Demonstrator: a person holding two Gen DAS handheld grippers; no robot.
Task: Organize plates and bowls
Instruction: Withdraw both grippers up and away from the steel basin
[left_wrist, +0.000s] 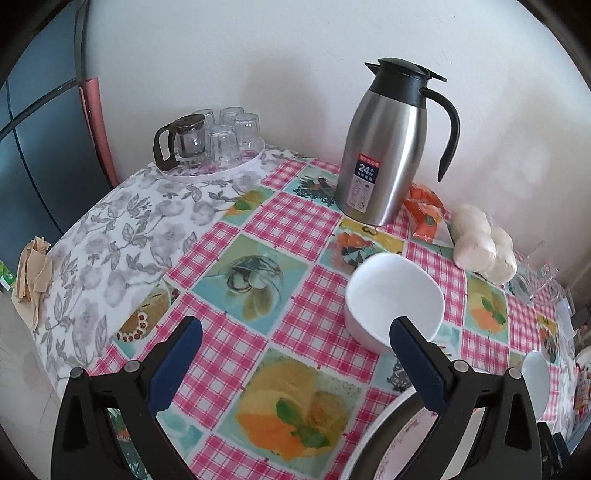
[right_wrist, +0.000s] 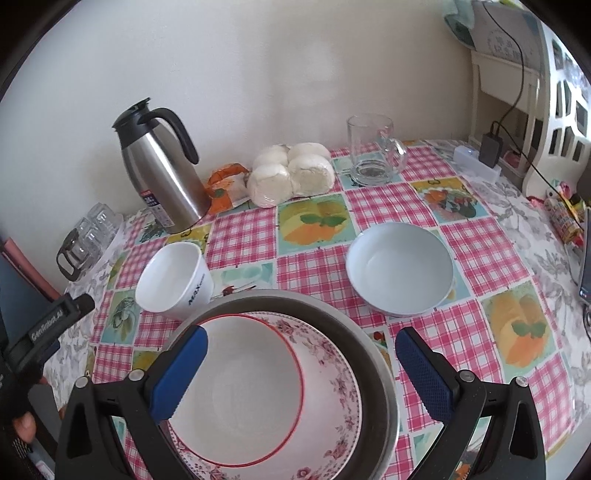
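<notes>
While both grippers, left (left_wrist: 295, 354) and right (right_wrist: 301, 365), gape wide and empty, a stack (right_wrist: 258, 398) sits nested below the right, likely awaiting the cup (right_wrist: 173, 280) and bowl (right_wrist: 400, 269) beyond.

Both wrist views look down close over the table, sharing the steel jug (left_wrist: 384, 147) and white cup (right_wrist: 175, 280)

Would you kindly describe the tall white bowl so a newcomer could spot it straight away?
Start at the steel thermos jug by the wall. Just in front of it sits the tall white bowl, left of the stacked dishes. Unlike the wide shallow bowl nearby, it is deep, narrow, with dark lettering on its side.
</notes>
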